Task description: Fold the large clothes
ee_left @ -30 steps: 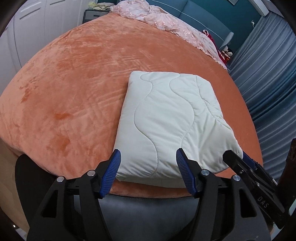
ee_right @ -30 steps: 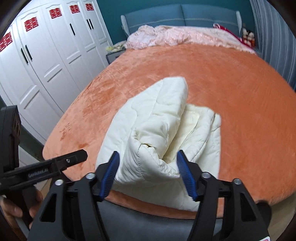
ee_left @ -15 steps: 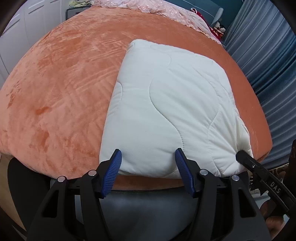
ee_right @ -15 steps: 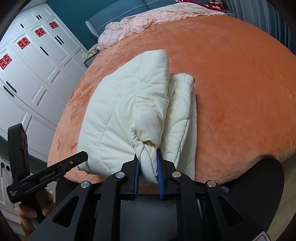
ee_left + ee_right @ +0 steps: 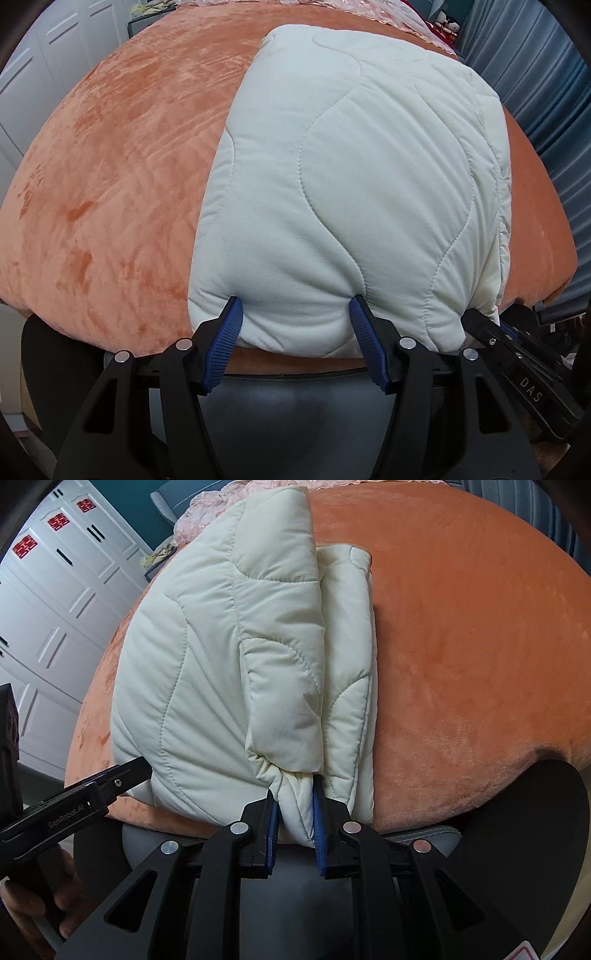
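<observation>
A cream quilted comforter [image 5: 362, 192], folded into a thick rectangular pad, lies on a bed covered by an orange plush blanket [image 5: 110, 177], with its near edge at the foot of the bed, close to both cameras. In the left wrist view the left tongs [image 5: 295, 314] stand wide, their blue-padded tips pressing into the near edge of the comforter at about 6 o'clock, with a broad span of the padding bulging between them; the pads dent the cloth but do not pinch it. At 4 o'clock in that view the black tip of the right tongs [image 5: 480, 325] meets the pad's near right corner. In the right wrist view the right tongs [image 5: 295, 797] have just been closing and now stand narrow, clamped on a bunched fold of the comforter [image 5: 229, 657] at its near corner; the pinched cloth fills the gap between the blue pads. The layered side of the fold runs away toward 12 o'clock. At 8 o'clock the left tongs [image 5: 125, 775] touch the pad's near edge, held by a hand [image 5: 40, 897]. White wardrobe doors [image 5: 48, 602] stand at 10 o'clock
</observation>
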Action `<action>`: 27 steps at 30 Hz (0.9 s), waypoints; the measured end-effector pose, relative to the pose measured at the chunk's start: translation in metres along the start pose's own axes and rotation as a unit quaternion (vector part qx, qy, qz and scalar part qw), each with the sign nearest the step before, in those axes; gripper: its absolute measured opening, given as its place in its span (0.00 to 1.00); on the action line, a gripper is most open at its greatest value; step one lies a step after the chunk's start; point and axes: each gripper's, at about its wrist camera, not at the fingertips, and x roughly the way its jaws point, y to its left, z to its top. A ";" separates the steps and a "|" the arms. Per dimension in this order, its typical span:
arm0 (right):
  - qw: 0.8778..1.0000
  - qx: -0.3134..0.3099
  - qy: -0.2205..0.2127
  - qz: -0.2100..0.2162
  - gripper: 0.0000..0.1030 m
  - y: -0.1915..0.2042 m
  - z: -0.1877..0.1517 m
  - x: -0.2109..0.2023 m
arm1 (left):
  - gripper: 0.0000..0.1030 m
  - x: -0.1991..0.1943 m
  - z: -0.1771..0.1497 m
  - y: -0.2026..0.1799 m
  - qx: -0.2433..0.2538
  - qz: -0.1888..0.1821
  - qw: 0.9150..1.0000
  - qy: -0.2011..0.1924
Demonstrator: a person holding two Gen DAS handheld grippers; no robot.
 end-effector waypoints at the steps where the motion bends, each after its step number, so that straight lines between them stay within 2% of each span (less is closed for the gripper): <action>1: 1.000 0.000 0.003 -0.001 0.13 0.000 -0.001 0.004 | 0.57 0.002 -0.001 -0.001 0.001 0.003 1.000 0.001; 19: 0.999 -0.021 0.015 -0.024 0.11 0.029 0.001 0.053 | 0.59 0.025 -0.010 -0.009 0.013 0.019 1.000 -0.011; 22: 1.000 -0.016 0.017 -0.013 0.12 0.030 0.004 0.052 | 0.59 0.024 -0.009 -0.008 0.014 0.017 1.000 -0.012; 24: 1.000 0.001 0.022 0.007 0.14 0.027 0.007 0.044 | 0.59 0.017 -0.006 -0.005 0.014 0.006 1.000 -0.004; 27: 0.998 0.035 0.015 0.040 0.20 0.021 0.013 0.017 | 0.59 -0.010 0.003 0.008 -0.006 -0.041 0.999 -0.009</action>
